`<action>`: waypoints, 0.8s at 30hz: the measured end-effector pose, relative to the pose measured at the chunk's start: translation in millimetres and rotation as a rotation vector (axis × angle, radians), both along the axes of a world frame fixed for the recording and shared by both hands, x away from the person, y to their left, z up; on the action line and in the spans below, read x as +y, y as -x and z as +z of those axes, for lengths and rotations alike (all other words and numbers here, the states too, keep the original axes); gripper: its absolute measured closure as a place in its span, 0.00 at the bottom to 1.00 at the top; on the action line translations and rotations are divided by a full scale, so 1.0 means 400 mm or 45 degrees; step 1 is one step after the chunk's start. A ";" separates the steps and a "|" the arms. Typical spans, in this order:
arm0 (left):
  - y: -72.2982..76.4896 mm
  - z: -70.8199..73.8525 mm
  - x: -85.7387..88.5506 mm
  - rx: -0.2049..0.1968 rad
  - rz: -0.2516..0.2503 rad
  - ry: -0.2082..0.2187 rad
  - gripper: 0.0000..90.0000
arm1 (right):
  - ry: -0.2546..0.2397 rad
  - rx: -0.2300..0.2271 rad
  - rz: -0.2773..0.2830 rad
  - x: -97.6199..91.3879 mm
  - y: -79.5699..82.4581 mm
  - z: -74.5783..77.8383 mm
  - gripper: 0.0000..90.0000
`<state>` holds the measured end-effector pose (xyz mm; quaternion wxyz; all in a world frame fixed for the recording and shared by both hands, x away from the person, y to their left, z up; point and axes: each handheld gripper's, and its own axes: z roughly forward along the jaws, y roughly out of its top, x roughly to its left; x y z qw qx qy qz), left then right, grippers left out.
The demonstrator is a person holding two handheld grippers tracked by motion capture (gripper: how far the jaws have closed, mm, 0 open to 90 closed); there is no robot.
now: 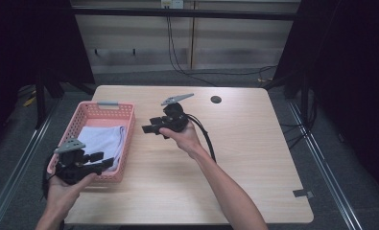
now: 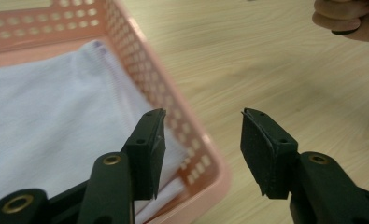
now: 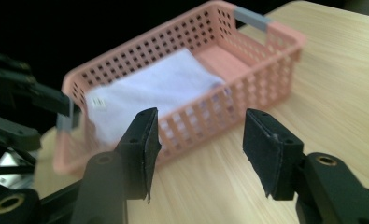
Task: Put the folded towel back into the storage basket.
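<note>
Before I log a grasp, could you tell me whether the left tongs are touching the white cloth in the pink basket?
Apart. In the left gripper view the left tongs stand open with nothing between them, poised over the basket's corner, above the white cloth.

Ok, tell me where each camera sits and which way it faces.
High view: above the person's side, looking forward and down on the table; forearms, left gripper, right gripper.
Left gripper view: along its own open jaws at the pink basket corner.
Right gripper view: along its open jaws toward the basket's side.
Shared: basket and folded white cloth.

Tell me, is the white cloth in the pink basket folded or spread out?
Folded: the white cloth lies as a neat layered rectangle inside the pink basket.
</note>
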<state>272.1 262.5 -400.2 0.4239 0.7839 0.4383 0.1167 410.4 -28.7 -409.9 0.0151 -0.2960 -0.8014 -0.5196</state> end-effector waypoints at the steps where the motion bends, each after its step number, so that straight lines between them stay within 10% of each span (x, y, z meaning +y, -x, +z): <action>1: 0.000 0.000 -0.011 -0.003 -0.011 0.007 0.55 | 0.031 -0.014 -0.010 -0.038 0.023 -0.007 0.50; 8: 0.006 -0.017 -0.116 -0.024 -0.058 0.038 0.53 | 0.015 -0.048 -0.065 -0.151 0.087 -0.004 0.49; 24: 0.048 -0.106 -0.254 -0.071 -0.166 -0.098 0.33 | 0.067 -0.066 -0.269 -0.421 0.302 -0.074 0.39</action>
